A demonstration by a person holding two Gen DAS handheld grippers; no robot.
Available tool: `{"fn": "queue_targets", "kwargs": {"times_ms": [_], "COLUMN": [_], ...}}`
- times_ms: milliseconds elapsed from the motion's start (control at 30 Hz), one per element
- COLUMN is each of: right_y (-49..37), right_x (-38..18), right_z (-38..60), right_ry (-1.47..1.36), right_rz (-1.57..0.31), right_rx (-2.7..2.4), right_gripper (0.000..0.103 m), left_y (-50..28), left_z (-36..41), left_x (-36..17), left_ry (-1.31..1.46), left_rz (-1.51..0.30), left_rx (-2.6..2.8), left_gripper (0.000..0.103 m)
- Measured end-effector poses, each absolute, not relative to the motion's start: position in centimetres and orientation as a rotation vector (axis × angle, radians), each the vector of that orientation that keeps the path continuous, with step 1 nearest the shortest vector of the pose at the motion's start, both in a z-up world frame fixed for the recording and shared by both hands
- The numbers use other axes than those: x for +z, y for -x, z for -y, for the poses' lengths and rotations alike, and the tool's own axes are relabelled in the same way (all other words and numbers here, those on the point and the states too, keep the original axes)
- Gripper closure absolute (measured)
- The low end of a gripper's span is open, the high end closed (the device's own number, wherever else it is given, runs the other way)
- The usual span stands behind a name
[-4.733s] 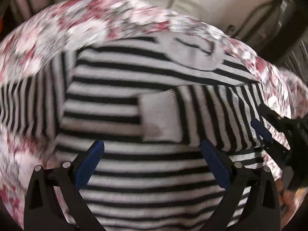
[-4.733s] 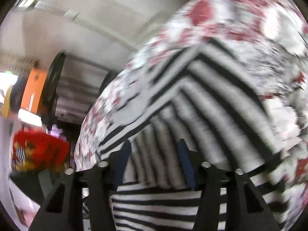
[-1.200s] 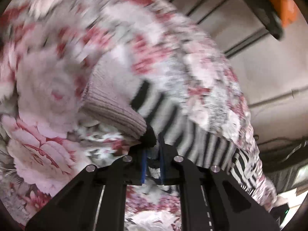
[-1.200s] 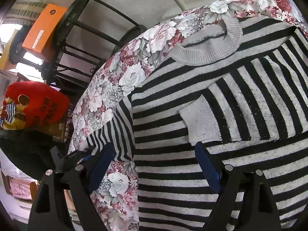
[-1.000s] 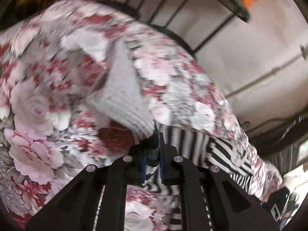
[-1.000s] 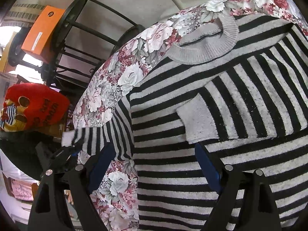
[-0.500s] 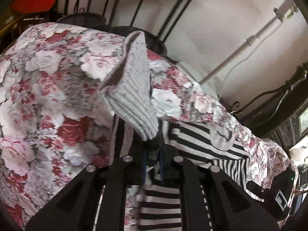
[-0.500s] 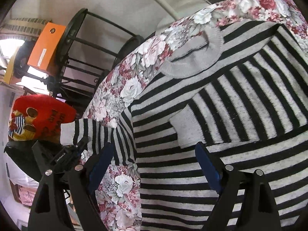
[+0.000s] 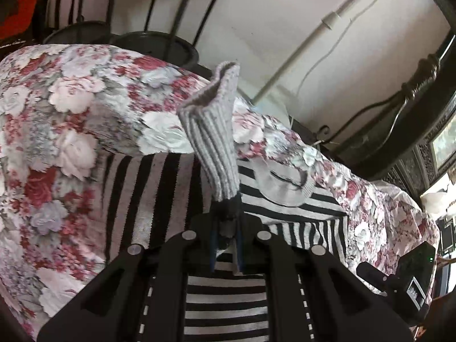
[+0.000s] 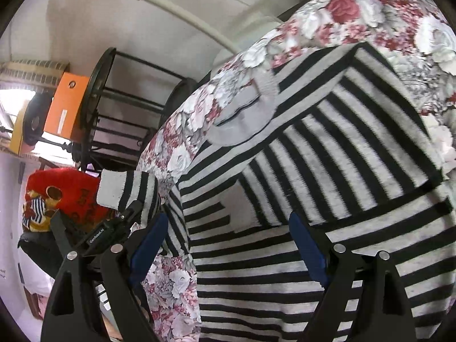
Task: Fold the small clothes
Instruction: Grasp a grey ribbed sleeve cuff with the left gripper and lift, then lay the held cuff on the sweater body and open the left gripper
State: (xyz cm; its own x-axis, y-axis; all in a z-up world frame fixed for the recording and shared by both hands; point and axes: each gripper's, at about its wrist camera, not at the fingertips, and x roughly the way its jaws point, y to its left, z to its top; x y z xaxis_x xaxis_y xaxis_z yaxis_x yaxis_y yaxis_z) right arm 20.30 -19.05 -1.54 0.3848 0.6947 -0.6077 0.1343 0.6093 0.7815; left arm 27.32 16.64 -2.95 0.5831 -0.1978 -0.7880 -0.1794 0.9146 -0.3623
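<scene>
A black-and-grey striped sweater (image 10: 313, 176) lies flat on a floral cloth (image 10: 182, 148), its grey collar (image 10: 242, 116) at the far side. One sleeve lies folded across the chest. My left gripper (image 9: 226, 245) is shut on the other sleeve near its grey ribbed cuff (image 9: 213, 131), which stands up above the jaws; the lifted sleeve also shows in the right wrist view (image 10: 128, 191). My right gripper (image 10: 228, 245) is open and empty, hovering over the sweater's lower body.
A black metal rack (image 10: 114, 108) with an orange box (image 10: 65, 108) stands behind the table. A red plush toy (image 10: 57, 193) sits at the left. A white pipe (image 9: 307, 45) runs up the wall. The floral cloth (image 9: 57, 114) drapes over the edges.
My left gripper has lifted the sleeve off the cloth and carried it toward the sweater's body. The right gripper has stayed open over the hem area.
</scene>
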Motion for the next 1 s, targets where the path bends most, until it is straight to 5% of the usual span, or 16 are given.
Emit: {"fn": "queue_targets", "kwargs": {"times_ms": [533,600,733,800,1000], "right_y": [-19.0,-19.1,-19.8,-20.3,-21.9], "right_x": [-3.4,-4.1,-5.8,-6.3,-7.5], "right_z": [26.6,27.2,27.1,26.2,22.3], "right_ry": [-0.984,-1.010,-1.090,-1.109,-1.068], "right_rz": [-1.121,-1.123,-1.134,-1.145,-1.160], "right_rx": [0.345,0.334,0.339,0.358,0.388], "right_gripper": [0.016,0.016,0.016,0.016,0.016], "left_y": [-29.2,-29.0,-28.3,-28.0,-27.6], "left_z": [-1.9,-0.5,0.5,-0.2,-5.5], "left_x": [-11.1,-13.3,-13.9,-12.9,-9.5], "left_ry": [0.208,0.142,0.095,0.115,0.218], "left_rz": [-1.171,-1.223,-1.234,-1.219,-1.167], "left_rx": [-0.177,-0.168,-0.194,-0.192,-0.132], "left_gripper": [0.090,0.071,0.048,0.027,0.014]}}
